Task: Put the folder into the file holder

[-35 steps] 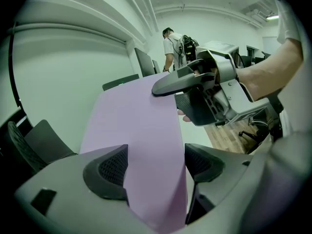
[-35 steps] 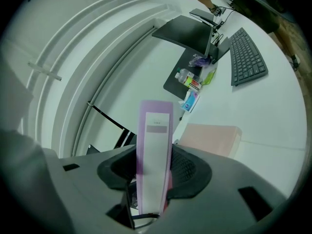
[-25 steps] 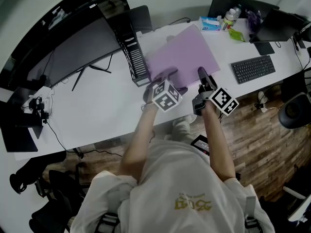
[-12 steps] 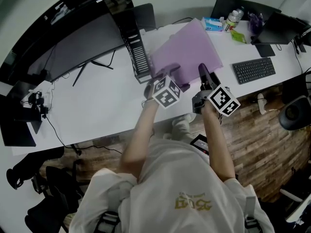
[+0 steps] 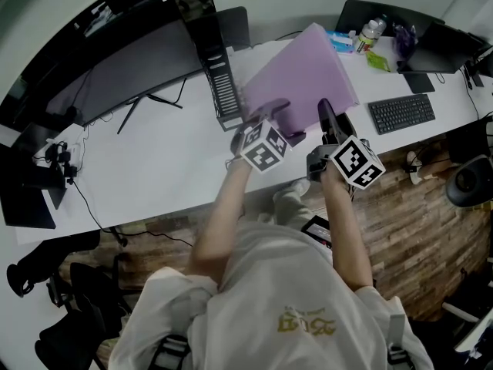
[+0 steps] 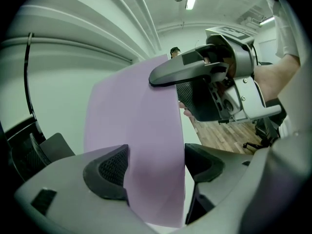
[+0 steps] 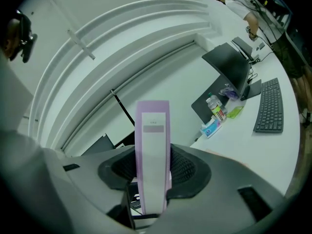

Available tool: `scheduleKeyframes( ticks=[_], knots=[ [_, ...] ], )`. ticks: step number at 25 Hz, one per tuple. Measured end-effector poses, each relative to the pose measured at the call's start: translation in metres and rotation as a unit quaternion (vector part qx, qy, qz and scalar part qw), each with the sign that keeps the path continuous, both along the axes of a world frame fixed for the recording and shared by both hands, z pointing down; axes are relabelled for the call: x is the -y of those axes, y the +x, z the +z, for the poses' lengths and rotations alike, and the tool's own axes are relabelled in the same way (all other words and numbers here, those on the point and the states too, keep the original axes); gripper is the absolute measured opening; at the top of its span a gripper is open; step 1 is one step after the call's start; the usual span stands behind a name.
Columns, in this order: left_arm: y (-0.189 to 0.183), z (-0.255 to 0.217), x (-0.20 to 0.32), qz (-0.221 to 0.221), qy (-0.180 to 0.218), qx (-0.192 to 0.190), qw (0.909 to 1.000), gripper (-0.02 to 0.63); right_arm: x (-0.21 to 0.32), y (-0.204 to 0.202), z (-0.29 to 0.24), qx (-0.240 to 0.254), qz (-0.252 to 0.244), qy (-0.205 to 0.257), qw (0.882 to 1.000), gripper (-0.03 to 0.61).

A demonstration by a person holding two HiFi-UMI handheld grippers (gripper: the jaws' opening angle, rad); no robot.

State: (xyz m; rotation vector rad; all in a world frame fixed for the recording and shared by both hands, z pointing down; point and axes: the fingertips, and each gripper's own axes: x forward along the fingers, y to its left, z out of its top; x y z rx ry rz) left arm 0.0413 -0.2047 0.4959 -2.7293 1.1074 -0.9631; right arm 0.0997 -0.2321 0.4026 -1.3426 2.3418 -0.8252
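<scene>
Holds the purple folder (image 5: 296, 72) tilted up over the surface (image 5: 154, 168), just right of the black file holder (image 5: 219, 83). Pinches its spine in the right gripper (image 7: 153, 165) jaws. Straddles its near edge with the left gripper (image 6: 156, 165) jaws wide apart, unclamped.

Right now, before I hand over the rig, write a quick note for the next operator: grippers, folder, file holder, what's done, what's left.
Right gripper: shut on the purple folder's spine.
Left gripper: jaws apart around the folder's edge, with a gap at one pad.
Folder: tilted above the desk, just right of the upright black file holder.
Done: folder picked up.
Left: slide it into the holder, then release.
</scene>
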Motion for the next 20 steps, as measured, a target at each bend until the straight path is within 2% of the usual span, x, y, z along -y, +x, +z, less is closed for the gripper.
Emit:
scheduleKeyframes(
  ticks=[8, 15, 20],
  knots=[
    [0.004, -0.028, -0.010, -0.001, 0.034, -0.036, 0.9988, 0.380, -0.020, -0.006, -0.032, -0.039, -0.002, 0.046, 0.998, 0.186],
    [0.005, -0.057, -0.018, -0.021, 0.070, -0.054, 0.9959, 0.379, -0.032, -0.006, -0.063, -0.042, -0.020, 0.078, 0.996, 0.186],
    [0.013, -0.069, -0.034, -0.038, 0.076, -0.074, 0.9936, 0.376, -0.045, 0.000, -0.077, -0.042, -0.035, 0.085, 0.995, 0.187]
  ],
)
